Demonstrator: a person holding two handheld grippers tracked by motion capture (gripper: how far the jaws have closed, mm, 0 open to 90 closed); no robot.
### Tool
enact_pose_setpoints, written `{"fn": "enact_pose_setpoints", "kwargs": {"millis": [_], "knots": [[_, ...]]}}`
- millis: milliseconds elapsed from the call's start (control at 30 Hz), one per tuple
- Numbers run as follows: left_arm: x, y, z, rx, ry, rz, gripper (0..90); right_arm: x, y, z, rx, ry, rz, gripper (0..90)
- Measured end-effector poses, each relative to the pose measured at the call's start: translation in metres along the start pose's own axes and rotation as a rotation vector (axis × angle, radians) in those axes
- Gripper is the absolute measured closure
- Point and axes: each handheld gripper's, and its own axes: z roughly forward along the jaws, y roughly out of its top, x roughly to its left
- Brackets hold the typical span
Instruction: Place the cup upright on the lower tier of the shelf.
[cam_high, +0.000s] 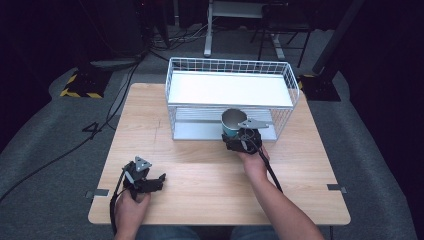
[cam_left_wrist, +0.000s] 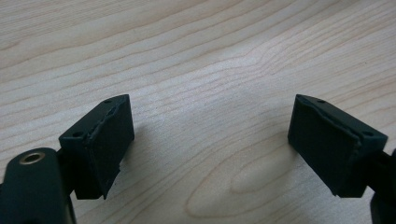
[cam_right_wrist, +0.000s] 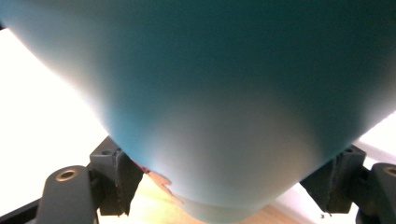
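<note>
Two pairs of tongs were at work over the bench (cam_high: 200, 170), and they were doing very different jobs. The right tongs (cam_high: 243, 137) were clamped on a teal cup (cam_high: 232, 125), one black pad on each side of its rounded wall, as the right gripper view showed with the cup (cam_right_wrist: 210, 107) bulging large between them. The hold looked to be low on the body and from the near side, probably so the cup could be slid in level under the top of the white wire rack (cam_high: 230, 65) without its rim catching.

The cup was at the near front edge of the rack's lower shelf (cam_high: 200, 131), right of the rack's middle and below the white upper tray (cam_high: 225, 89). It stood upright, or nearly so: its long axis ran up and down, and its open metal mouth faced up, with the base hidden behind the tongs.

The left tongs (cam_high: 150, 181) rested at the near left of the bench, well apart from the rack. Their jaws stood wide apart with nothing but bare wood grain (cam_left_wrist: 205, 93) between them, presumably parked out of the way while the right hand worked.
</note>
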Motion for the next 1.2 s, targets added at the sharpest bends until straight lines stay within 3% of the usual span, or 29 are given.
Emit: {"fn": "enact_pose_setpoints", "kwargs": {"millis": [533, 1200], "knots": [[0.000, 0.000, 0.000, 0.001, 0.000, 0.001, 15.0, -0.012, 0.006, 0.034, -0.016, -0.025, 0.032, 24.2], [0.000, 0.000, 0.000, 0.000, 0.000, 0.000, 15.0, -0.022, 0.010, 0.064, -0.019, -0.057, 0.048, 24.1]]}}
